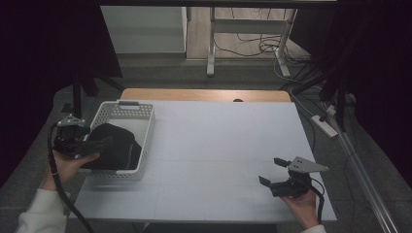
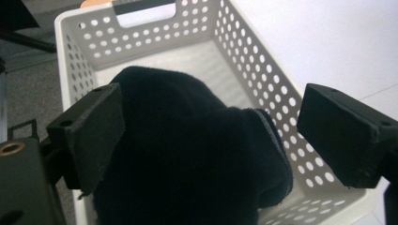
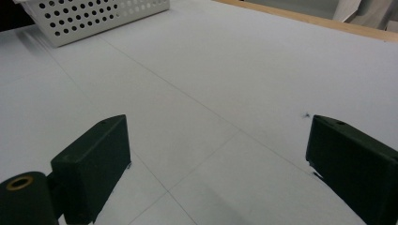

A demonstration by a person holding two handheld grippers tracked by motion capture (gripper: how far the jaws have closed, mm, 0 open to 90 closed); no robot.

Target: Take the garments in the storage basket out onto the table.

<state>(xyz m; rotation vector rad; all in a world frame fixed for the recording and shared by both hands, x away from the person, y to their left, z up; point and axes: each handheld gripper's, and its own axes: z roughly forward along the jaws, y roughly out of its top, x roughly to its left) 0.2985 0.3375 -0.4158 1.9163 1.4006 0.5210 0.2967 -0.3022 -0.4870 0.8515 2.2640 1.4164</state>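
1. In the high view, we are holding the left gripper (image 1: 99,143) at the near left wall of the white perforated basket (image 1: 145,127), which is sitting at the left side of the white counter (image 1: 223,145). A black cloth (image 1: 116,148) is lying bunched inside the basket, filling its near half, and the gripper's fingers are reaching over the wall toward it. We are resting the right gripper (image 1: 273,172) low over the near right part of the counter, well apart from the basket, with its fingers standing wide apart and holding nothing.

2. In the left gripper view, we are looking down into the basket (image 2: 263,79). The black cloth (image 2: 187,159) is lying between the two fingers (image 2: 94,136), which are spread wide. The left finger is sitting against the cloth's edge, while the right finger is standing clear of it, so the fingers are not clamping anything.

3. In the right gripper view, our fingers (image 3: 94,159) are spread wide over the bare counter (image 3: 225,79), gripping nothing. A corner of the basket (image 3: 94,18) is sitting at the far left.
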